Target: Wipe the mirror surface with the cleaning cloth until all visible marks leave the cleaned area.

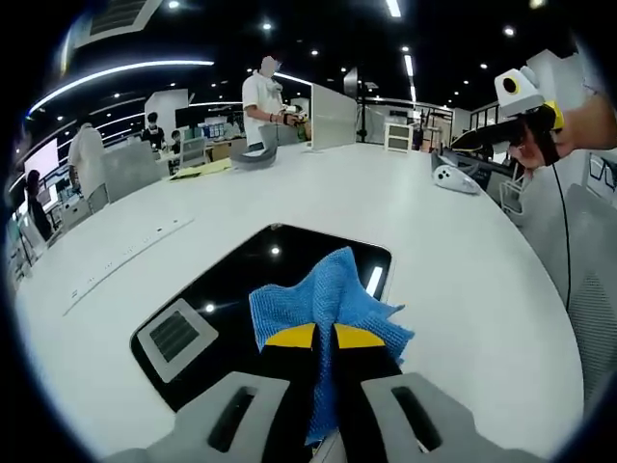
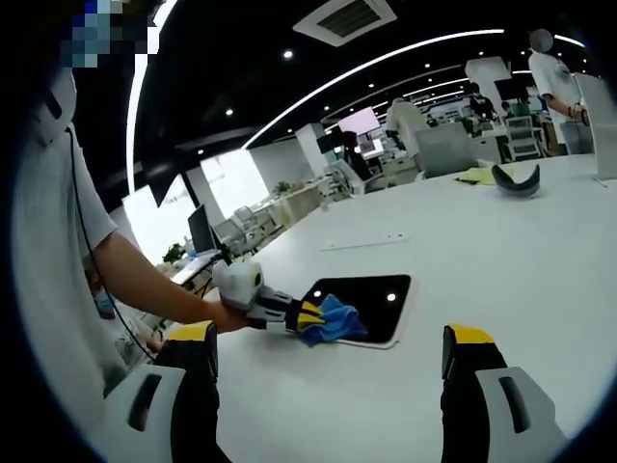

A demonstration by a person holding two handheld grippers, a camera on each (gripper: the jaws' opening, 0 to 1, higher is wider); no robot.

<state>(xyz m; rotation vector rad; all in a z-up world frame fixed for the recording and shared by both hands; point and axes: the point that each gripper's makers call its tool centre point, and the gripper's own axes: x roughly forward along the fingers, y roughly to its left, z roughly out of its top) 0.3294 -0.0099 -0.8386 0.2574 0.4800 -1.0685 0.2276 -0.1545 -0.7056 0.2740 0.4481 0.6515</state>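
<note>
A dark mirror (image 1: 231, 289) with rounded corners lies flat on the white table, reflecting ceiling lights. My left gripper (image 1: 324, 338) is shut on a blue cleaning cloth (image 1: 323, 299), which rests on the mirror's near right part. In the right gripper view, the mirror (image 2: 371, 294) sits mid-table, with the left gripper (image 2: 310, 315) pressing the blue cloth (image 2: 335, 323) onto its left end. My right gripper (image 2: 328, 352) hangs open above the table with nothing between its yellow-tipped fingers (image 2: 469, 338). It also appears far right in the left gripper view as the right gripper (image 1: 472, 140), held in a hand.
The white table (image 1: 463, 251) stretches wide around the mirror. A power strip slot (image 1: 125, 256) runs along the left. A white device (image 1: 455, 178) and a grey curved object (image 1: 253, 154) lie at the far side. People stand beyond the table. My arm (image 2: 145, 280) reaches in from the left.
</note>
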